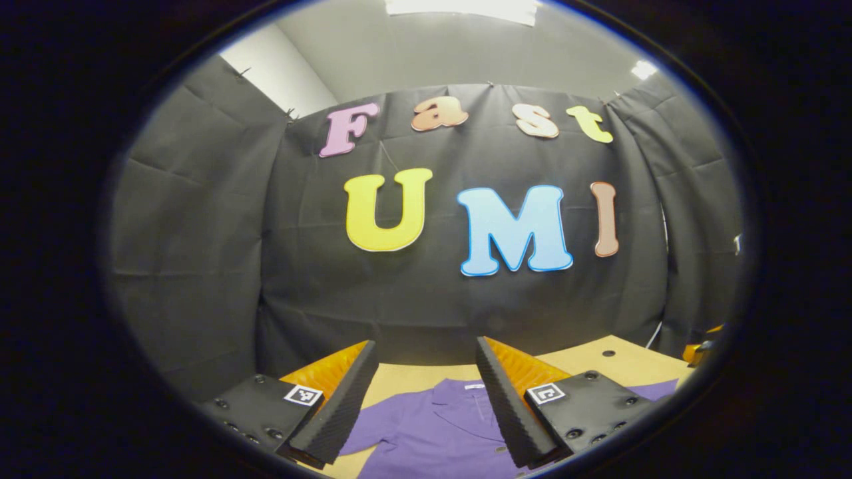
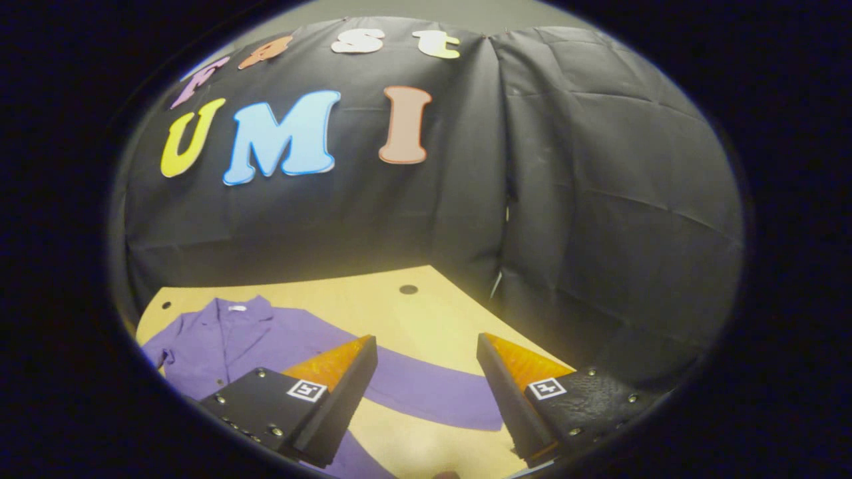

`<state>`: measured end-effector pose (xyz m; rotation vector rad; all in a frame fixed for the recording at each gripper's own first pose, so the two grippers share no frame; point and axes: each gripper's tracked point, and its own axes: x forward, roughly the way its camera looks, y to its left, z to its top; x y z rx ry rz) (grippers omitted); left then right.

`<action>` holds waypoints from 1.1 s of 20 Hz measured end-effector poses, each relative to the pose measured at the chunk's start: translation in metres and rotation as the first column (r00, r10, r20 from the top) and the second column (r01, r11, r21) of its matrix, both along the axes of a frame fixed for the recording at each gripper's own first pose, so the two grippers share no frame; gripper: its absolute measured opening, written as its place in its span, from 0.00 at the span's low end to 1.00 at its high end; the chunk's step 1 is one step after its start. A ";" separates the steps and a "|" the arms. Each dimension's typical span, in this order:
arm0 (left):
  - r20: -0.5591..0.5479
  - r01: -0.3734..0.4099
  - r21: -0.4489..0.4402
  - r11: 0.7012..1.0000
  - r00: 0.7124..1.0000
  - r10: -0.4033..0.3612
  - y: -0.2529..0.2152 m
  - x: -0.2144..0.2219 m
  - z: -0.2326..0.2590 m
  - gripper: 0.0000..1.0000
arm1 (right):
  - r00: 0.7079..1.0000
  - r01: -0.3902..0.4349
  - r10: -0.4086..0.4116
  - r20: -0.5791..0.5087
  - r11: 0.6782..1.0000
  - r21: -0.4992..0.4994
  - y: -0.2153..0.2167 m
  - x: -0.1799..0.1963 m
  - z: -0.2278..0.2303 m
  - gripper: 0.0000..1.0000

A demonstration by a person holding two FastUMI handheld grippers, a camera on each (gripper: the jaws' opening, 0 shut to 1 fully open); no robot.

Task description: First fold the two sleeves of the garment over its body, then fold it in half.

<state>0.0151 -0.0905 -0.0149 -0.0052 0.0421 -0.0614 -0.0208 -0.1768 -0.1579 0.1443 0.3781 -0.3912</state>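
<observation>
near: left tongs (image 1: 426, 399) spread wide, grasping nothing | right tongs (image 2: 426, 396) spread wide too, above worktop | one purple shirt (image 2: 266, 339) flat on tan worktop (image 2: 426, 313), one sleeve (image 2: 432, 392) stretched out | two holes in worktop | far: black cloth wall (image 2: 599, 199), grey ceiling

garment (image 2: 266, 336) – matt purple cloth | table (image 2: 426, 313) – smooth matt wood | left gripper (image 1: 426, 399) – 2 ribbed black pads, glossy orange plastic backs | wall – creased black cloth

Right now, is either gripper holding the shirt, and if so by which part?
Nothing is held. The left gripper and right gripper are both open above the purple shirt, whose sleeve lies spread on the table.
</observation>
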 end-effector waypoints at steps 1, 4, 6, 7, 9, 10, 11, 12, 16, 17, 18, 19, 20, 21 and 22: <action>-0.002 -0.009 0.000 1.000 1.000 0.009 0.000 -0.001 -0.002 0.94 | 1.000 0.012 -0.012 -0.026 1.000 0.008 -0.008 -0.001 -0.011 0.94; -0.005 -0.035 0.034 0.999 0.999 0.035 0.001 -0.007 -0.006 0.94 | 0.991 0.059 -0.052 -0.121 0.997 0.054 -0.026 -0.005 -0.055 0.94; -0.008 -0.045 0.048 0.998 0.999 0.046 0.002 -0.010 -0.008 0.94 | 0.978 0.094 -0.073 -0.195 0.991 0.097 -0.035 -0.011 -0.084 0.94; -0.012 -0.051 0.046 0.998 0.999 0.051 0.002 -0.010 -0.009 0.94 | 0.971 0.113 -0.083 -0.224 0.985 0.127 -0.038 -0.010 -0.099 0.95; -0.024 -0.062 0.040 0.997 0.998 0.063 0.004 -0.012 -0.013 0.94 | 0.959 0.152 -0.102 -0.263 0.973 0.174 -0.040 -0.014 -0.124 0.94; -0.029 -0.068 0.039 0.997 0.997 0.069 0.005 -0.014 -0.016 0.94 | 0.955 0.166 -0.108 -0.277 0.967 0.193 -0.043 -0.016 -0.133 0.95; -0.036 -0.071 0.042 0.997 0.997 0.073 0.005 -0.014 -0.018 0.94 | 0.950 0.178 -0.113 -0.292 0.962 0.208 -0.045 -0.019 -0.141 0.95; -0.039 -0.074 0.045 0.996 0.996 0.075 0.005 -0.014 -0.018 0.94 | 0.945 0.191 -0.119 -0.306 0.958 0.215 -0.049 -0.020 -0.147 0.95; -0.050 -0.071 0.051 0.996 0.996 0.073 0.001 -0.017 -0.022 0.94 | 0.923 0.245 -0.138 -0.360 0.931 0.270 -0.054 -0.021 -0.171 0.95; -0.054 -0.069 0.053 0.996 0.996 0.072 -0.001 -0.018 -0.024 0.94 | 0.919 0.255 -0.141 -0.369 0.925 0.283 -0.054 -0.020 -0.178 0.95; -0.058 -0.070 0.055 0.996 0.996 0.073 -0.001 -0.019 -0.025 0.94 | 0.914 0.265 -0.143 -0.378 0.919 0.292 -0.056 -0.019 -0.182 0.95; -0.058 -0.068 0.057 0.996 0.996 0.072 -0.001 -0.020 -0.024 0.94 | 0.910 0.274 -0.148 -0.387 0.915 0.294 -0.057 -0.017 -0.187 0.95; -0.055 -0.069 0.060 0.996 0.996 0.072 -0.001 -0.022 -0.023 0.95 | 0.904 0.283 -0.154 -0.398 0.914 0.290 -0.058 -0.017 -0.190 0.95; -0.054 -0.069 0.064 0.996 0.996 0.073 -0.001 -0.023 -0.023 0.95 | 0.901 0.287 -0.158 -0.404 0.916 0.282 -0.059 -0.015 -0.191 0.95; -0.052 -0.071 0.067 0.995 0.996 0.075 0.001 -0.025 -0.022 0.95 | 0.897 0.290 -0.161 -0.412 0.917 0.273 -0.061 -0.012 -0.192 0.95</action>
